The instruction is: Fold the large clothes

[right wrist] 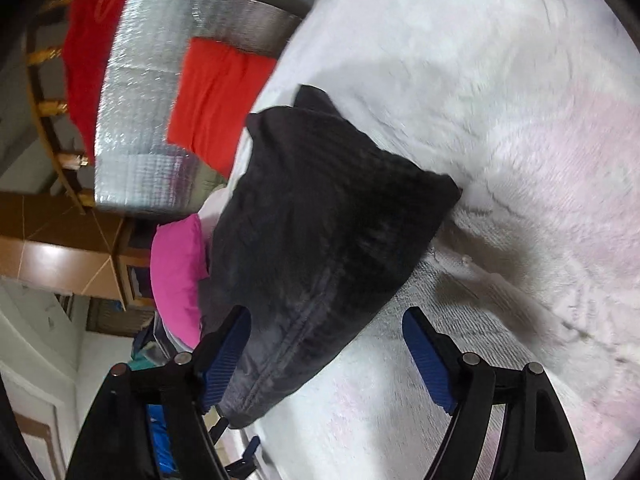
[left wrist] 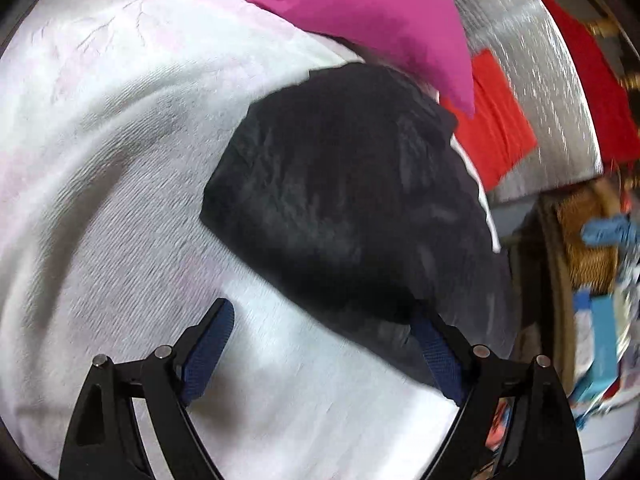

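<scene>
A black garment [left wrist: 344, 200], folded into a thick bundle, lies on a white, faintly pink textured cover [left wrist: 120, 160]. My left gripper [left wrist: 324, 332] hangs open just above the cover. Its right finger [left wrist: 436, 356] sits at the bundle's near edge, and nothing lies between its pads. In the right wrist view the same black garment [right wrist: 320, 240] has its near seamed end between the wide-apart fingers of my right gripper [right wrist: 326, 356]. The cloth rests against the left pad [right wrist: 226, 356], while the right pad [right wrist: 426, 364] stands clear of it.
A magenta cloth [left wrist: 372, 16] lies beyond the black bundle, partly over it. A red cloth [left wrist: 492, 120] rests on a silver foil mat [left wrist: 532, 52], with another red fabric [left wrist: 588, 80] behind. A wicker basket [left wrist: 588, 236] and coloured boxes stand past the cover's edge [left wrist: 492, 216].
</scene>
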`<action>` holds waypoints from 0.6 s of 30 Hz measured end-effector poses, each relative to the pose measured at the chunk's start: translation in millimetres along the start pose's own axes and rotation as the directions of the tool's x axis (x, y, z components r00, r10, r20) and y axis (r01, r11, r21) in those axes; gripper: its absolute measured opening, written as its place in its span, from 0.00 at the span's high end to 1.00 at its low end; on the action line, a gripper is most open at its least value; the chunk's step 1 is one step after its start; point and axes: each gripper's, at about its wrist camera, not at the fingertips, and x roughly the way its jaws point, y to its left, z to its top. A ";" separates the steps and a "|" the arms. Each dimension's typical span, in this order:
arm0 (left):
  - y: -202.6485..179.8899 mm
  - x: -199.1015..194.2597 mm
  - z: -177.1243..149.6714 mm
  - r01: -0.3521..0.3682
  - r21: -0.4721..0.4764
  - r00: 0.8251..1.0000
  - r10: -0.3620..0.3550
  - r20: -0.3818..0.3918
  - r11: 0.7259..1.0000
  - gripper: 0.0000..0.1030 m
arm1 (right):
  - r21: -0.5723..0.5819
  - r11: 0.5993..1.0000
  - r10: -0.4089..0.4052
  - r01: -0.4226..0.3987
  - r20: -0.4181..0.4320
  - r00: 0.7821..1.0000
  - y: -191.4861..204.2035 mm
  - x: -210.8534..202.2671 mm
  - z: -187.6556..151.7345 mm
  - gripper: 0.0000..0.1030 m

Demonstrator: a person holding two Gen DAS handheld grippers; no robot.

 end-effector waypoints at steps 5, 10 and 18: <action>-2.2 7.8 14.8 0.032 -0.034 0.999 -0.031 0.020 0.999 0.13 | 0.051 0.997 0.056 -0.057 0.016 0.998 -3.0 17.0 10.5 0.21; -7.5 18.9 28.9 0.041 -0.072 0.999 -0.039 0.028 0.997 0.09 | 0.051 0.996 0.067 -0.069 0.047 0.997 1.7 28.2 17.4 0.19; -17.0 27.2 43.5 0.038 -0.061 0.998 -0.034 0.061 0.997 0.09 | -0.042 0.997 0.066 -0.062 0.090 0.994 15.2 44.0 27.5 0.20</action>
